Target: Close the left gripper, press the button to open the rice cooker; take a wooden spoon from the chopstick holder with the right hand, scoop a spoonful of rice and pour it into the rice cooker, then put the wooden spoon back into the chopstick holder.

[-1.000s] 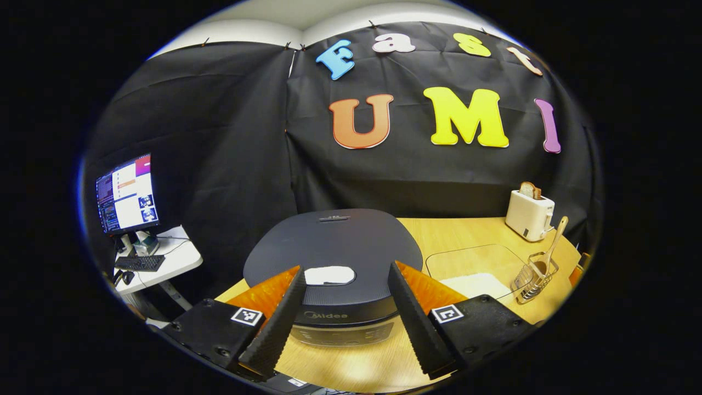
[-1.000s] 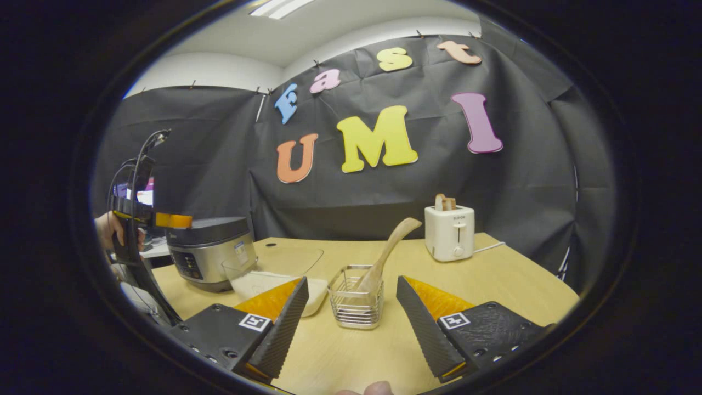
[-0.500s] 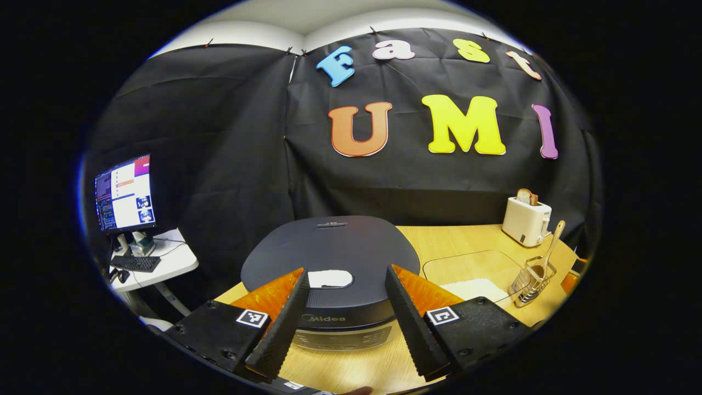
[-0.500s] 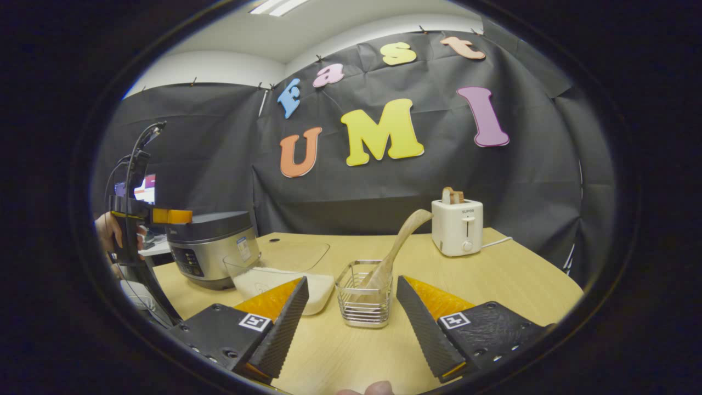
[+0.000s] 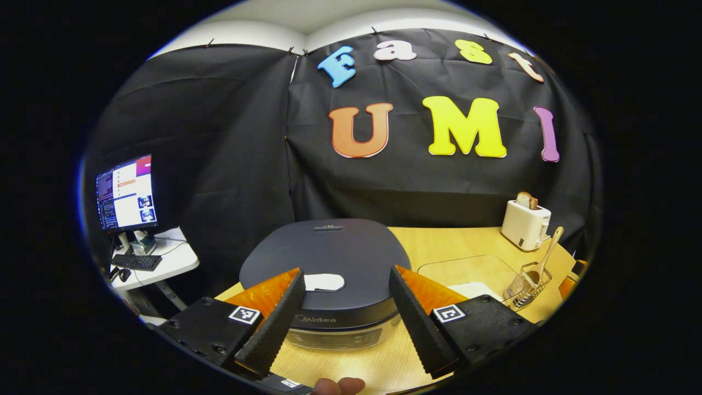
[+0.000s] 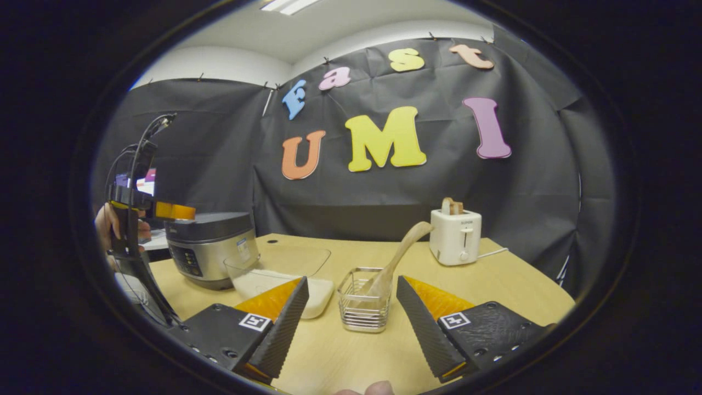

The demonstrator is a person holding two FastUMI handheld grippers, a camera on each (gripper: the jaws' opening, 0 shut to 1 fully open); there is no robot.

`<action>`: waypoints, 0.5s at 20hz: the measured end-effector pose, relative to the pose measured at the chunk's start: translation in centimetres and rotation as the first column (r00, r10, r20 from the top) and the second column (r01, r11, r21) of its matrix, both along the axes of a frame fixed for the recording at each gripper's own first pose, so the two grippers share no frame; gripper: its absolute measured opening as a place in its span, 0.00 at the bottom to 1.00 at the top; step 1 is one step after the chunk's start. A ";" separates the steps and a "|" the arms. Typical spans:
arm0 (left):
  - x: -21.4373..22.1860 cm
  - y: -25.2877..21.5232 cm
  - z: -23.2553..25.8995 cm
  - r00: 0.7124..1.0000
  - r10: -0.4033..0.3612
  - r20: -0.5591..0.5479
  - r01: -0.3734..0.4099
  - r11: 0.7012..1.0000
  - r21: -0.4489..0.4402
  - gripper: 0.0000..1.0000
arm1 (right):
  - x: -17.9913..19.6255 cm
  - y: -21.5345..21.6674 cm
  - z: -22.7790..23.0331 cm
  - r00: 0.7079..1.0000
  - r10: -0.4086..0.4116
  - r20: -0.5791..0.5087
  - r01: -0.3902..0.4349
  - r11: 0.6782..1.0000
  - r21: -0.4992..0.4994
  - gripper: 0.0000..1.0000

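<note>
Left hand-held gripper [image 5: 343, 315] hovers spread above the shut rice cooker [image 5: 326, 263], its pale button [image 5: 323, 282] between the fingers. Best to pinch the fingers together first, then press straight down on that button.

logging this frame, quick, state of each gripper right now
Left gripper: open, holding nothing, above the rice cooker.
Right gripper: open, holding nothing, facing the chopstick holder.

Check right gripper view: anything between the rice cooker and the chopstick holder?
Yes. In the right gripper view, the clear container of rice sits between the rice cooker and the chopstick holder, close beside the cooker.
</note>
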State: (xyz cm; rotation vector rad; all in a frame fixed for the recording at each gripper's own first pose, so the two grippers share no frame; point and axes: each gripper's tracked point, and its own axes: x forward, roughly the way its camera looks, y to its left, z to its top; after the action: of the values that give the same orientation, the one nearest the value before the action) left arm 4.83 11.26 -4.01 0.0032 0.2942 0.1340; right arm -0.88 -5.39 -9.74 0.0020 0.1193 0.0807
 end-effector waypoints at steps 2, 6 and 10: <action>-0.4 -1.0 2.0 0.998 -0.009 0.055 0.008 1.000 0.012 0.98 | 0.0 -0.2 0.7 1.000 -0.008 0.011 0.008 1.000 0.000 0.91; -1.4 -4.9 5.7 0.981 -0.071 0.182 0.066 0.997 0.038 0.98 | -0.2 -1.1 4.1 0.996 -0.045 0.084 0.046 0.999 -0.014 0.91; -3.0 -8.6 7.1 0.956 -0.101 0.276 0.089 0.994 0.057 0.97 | -1.1 -0.9 7.8 0.984 -0.057 0.166 0.058 0.998 -0.005 0.95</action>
State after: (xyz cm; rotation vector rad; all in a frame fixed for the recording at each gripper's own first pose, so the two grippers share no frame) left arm 1.83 2.65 3.14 0.0415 0.0091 0.0442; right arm -1.96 -6.30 -1.97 -0.0112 -0.0470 0.0224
